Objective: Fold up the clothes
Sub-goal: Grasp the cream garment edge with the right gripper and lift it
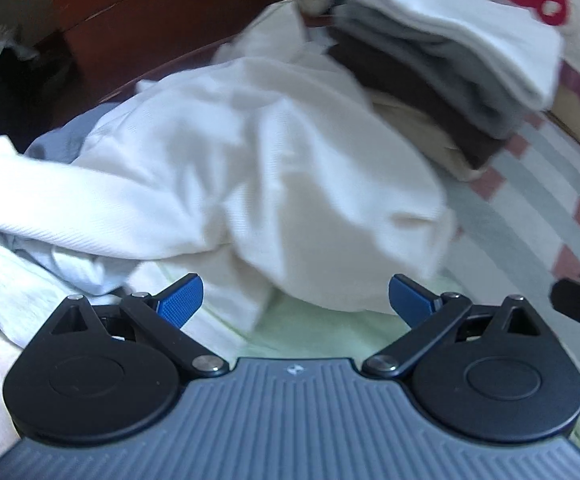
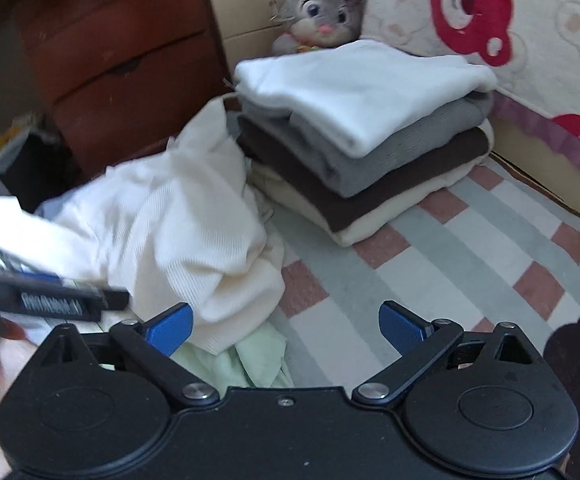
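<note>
Both the left gripper (image 1: 295, 300) and right gripper (image 2: 286, 326) hold their blue-padded fingers wide, empty, over a pale striped bedsheet with pink squares (image 2: 429, 280). A crumpled white ribbed garment (image 2: 178, 224) lies just ahead, beside a folded stack of white, grey, brown and cream clothes (image 2: 365, 136). Behind stand a reddish-brown wooden drawer unit (image 2: 118, 60) and a grey plush rabbit (image 2: 321, 12).

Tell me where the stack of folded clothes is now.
In the right wrist view the folded stack sits upper centre on the striped cover, before the plush rabbit.

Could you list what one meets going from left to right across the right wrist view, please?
Wooden drawers → crumpled white garment → stack of folded clothes → cushion with red bear print.
</note>
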Action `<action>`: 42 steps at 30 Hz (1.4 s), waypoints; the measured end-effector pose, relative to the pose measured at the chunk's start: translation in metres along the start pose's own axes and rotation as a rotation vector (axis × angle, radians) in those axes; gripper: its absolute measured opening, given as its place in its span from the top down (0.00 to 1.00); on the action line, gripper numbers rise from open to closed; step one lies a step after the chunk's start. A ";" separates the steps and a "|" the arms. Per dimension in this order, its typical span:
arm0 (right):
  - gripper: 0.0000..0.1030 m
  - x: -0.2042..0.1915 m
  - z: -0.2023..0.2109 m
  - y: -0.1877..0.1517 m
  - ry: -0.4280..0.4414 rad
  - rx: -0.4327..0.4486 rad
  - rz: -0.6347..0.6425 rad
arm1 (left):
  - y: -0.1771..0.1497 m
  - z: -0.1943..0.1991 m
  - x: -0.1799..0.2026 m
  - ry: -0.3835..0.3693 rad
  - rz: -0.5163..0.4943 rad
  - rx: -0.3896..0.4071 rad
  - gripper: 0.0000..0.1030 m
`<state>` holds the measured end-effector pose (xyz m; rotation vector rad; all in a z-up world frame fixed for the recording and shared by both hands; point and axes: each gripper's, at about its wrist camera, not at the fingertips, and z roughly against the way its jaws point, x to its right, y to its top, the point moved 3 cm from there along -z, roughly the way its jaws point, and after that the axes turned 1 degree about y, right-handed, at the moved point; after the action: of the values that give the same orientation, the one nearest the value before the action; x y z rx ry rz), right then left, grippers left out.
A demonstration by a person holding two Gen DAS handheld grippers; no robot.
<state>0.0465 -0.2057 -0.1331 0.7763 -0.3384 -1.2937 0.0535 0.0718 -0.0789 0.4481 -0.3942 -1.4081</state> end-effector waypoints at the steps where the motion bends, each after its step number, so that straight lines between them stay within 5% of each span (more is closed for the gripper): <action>1: 0.08 0.001 -0.006 0.001 0.017 -0.002 -0.017 | 0.002 -0.005 -0.007 0.002 0.013 -0.001 0.03; 3: 0.13 0.007 -0.022 0.008 0.095 -0.033 -0.105 | 0.007 -0.016 -0.021 0.007 0.039 -0.004 0.15; 6: 0.58 0.020 -0.053 0.022 0.244 -0.110 -0.242 | 0.020 -0.026 -0.037 0.022 0.064 0.046 0.29; 7: 0.59 0.022 -0.061 0.026 0.252 -0.119 -0.252 | 0.026 -0.028 -0.040 0.035 0.062 0.069 0.30; 10: 0.60 0.013 -0.074 0.037 0.227 -0.095 -0.170 | 0.043 -0.034 -0.050 0.076 0.068 0.140 0.37; 13: 0.54 0.001 -0.085 0.043 0.243 -0.087 -0.106 | 0.054 -0.053 -0.062 0.050 0.130 0.115 0.37; 16: 0.28 -0.003 -0.105 0.047 0.249 -0.113 -0.107 | 0.055 -0.074 -0.072 0.044 0.179 0.103 0.37; 22: 0.25 0.001 -0.166 0.051 0.220 -0.148 -0.173 | 0.037 -0.098 -0.078 0.055 0.215 0.141 0.33; 24: 0.25 0.006 -0.192 0.048 0.263 -0.183 -0.264 | 0.037 -0.105 -0.078 -0.054 0.237 0.120 0.30; 26: 0.36 0.010 -0.212 0.041 0.370 -0.238 -0.399 | 0.036 -0.110 -0.079 -0.157 0.283 0.113 0.30; 28: 0.76 0.009 -0.219 0.035 0.466 -0.238 -0.508 | 0.035 -0.114 -0.080 -0.324 0.313 0.100 0.30; 29: 0.83 0.005 -0.218 0.035 0.497 -0.234 -0.531 | 0.034 -0.116 -0.079 -0.348 0.316 0.089 0.32; 34: 0.89 -0.008 -0.188 0.038 0.606 -0.218 -0.555 | 0.032 -0.119 -0.085 -0.479 0.375 0.067 0.49; 37: 0.90 -0.004 -0.159 0.043 0.689 -0.179 -0.580 | 0.035 -0.113 -0.095 -0.632 0.445 0.076 0.59; 42: 0.90 0.000 -0.112 0.043 0.827 -0.144 -0.591 | 0.034 -0.087 -0.085 -0.921 0.426 0.051 0.76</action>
<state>0.1487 -0.1662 -0.1831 1.2598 0.6868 -1.3844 0.1164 0.1655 -0.1356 -0.2752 -1.1941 -1.1124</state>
